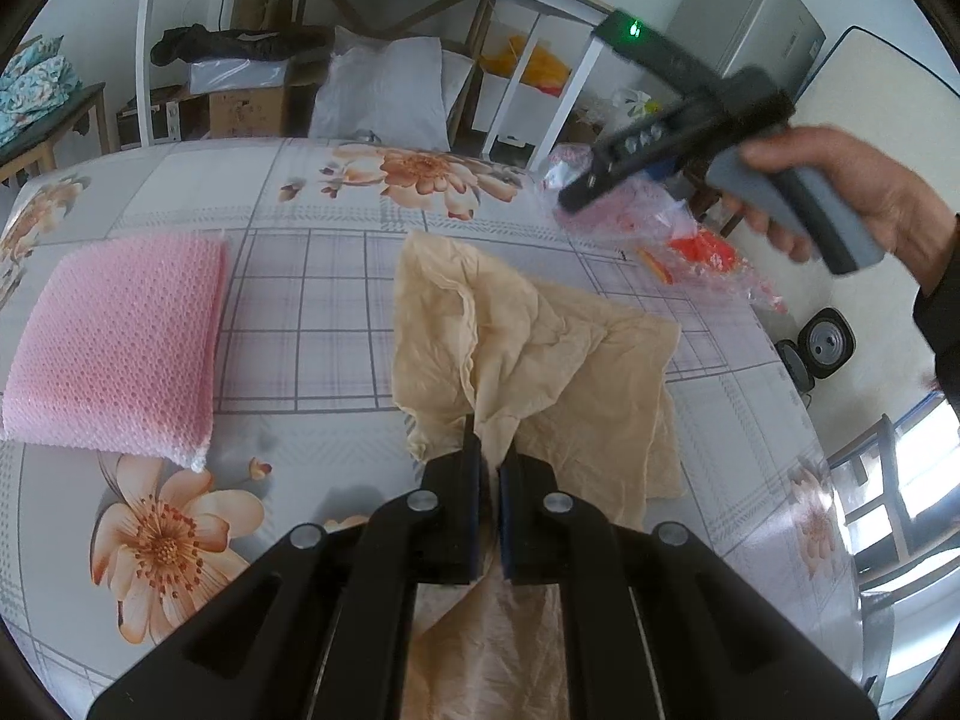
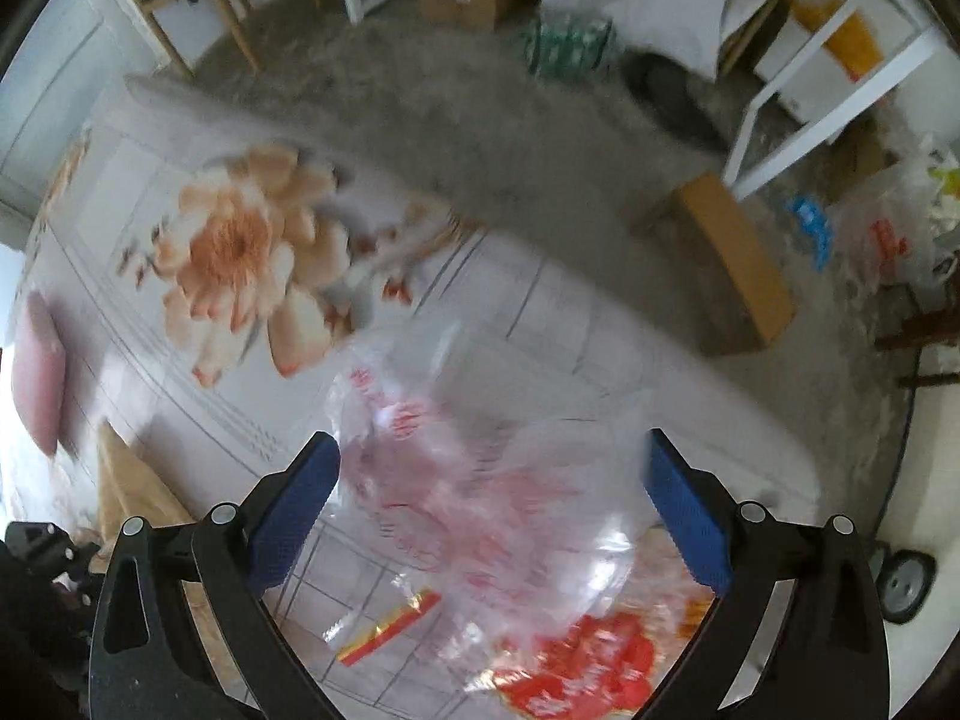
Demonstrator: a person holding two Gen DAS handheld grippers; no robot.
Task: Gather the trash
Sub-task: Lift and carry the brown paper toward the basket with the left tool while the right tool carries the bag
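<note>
Two grippers are working over one table, which is wearing a plaid cloth with orange flowers and filling the middle of both views.

Largest loose item: a crumpled beige plastic bag, lying at the centre of the left wrist view and running down under the lower edge of the frame. The left gripper is sitting at lower centre with its jaws together, clamped on a gathered fold of that bag.

Next in size: a pink bubble-wrap pad, lying flat at the left of the frame, well apart from the beige bag.

Next: a clear plastic bag with red print, lying crumpled on the table near its far right edge in the left wrist view and filling the lower centre of the right wrist view. The right gripper is hanging over it with its blue pads standing wide apart, the bag lying between and below them; whether they are touching it I cannot tell, the view being blurred. A hand is holding that gripper's grey handle at the upper right of the left wrist view.

Smallest: a red and gold wrapper strip, lying on the cloth at lower centre, just beside the clear bag.
</note>
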